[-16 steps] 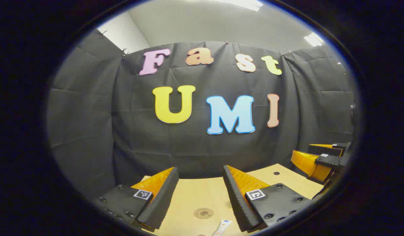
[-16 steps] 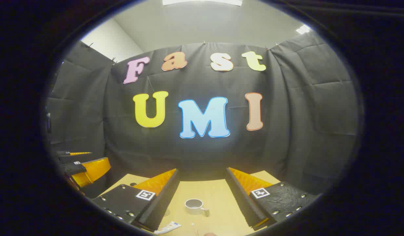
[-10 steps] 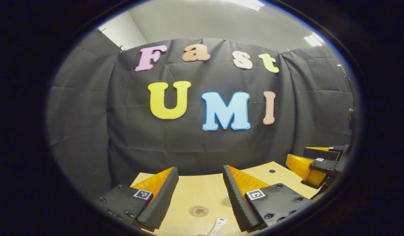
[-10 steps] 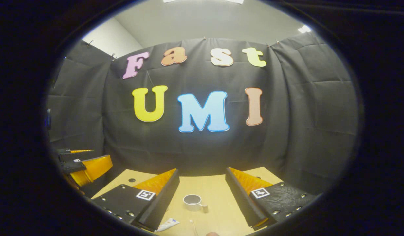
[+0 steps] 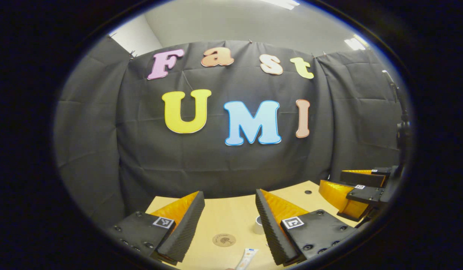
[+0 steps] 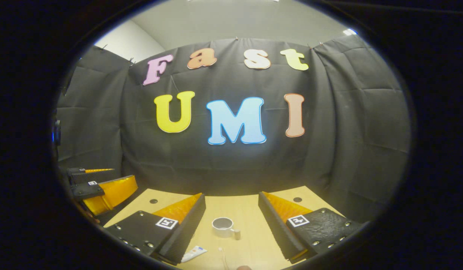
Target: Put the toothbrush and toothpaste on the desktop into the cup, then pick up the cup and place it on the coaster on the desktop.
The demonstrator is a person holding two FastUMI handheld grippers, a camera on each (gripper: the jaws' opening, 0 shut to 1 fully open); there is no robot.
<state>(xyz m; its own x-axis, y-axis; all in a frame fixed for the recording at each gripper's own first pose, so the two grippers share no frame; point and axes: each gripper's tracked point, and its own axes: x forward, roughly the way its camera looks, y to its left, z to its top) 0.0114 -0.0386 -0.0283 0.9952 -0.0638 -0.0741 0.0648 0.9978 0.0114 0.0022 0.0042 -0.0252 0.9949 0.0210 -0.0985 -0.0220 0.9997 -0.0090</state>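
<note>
Peeking from behind the left gripper's [image 5: 229, 204] right finger, the cup [image 5: 258, 224] is half hidden in the left gripper view, while the right gripper view shows it whole on the desktop [image 6: 250, 210]; both the left and the right gripper [image 6: 231, 206] hold their fingers wide apart, empty; the toothpaste [image 5: 247, 258] is cut off near the lower edge, just near of the coaster [image 5: 224, 240]; the toothbrush [image 6: 222, 255] is thin and faint in the right gripper view.

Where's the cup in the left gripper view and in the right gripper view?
Left gripper view: the cup peeks out beside the left gripper's right-hand finger, low centre.
Right gripper view: the cup stands on the desktop between the right gripper's fingers.
Shared landmark: the toothpaste, lying nearer than the cup.
</note>
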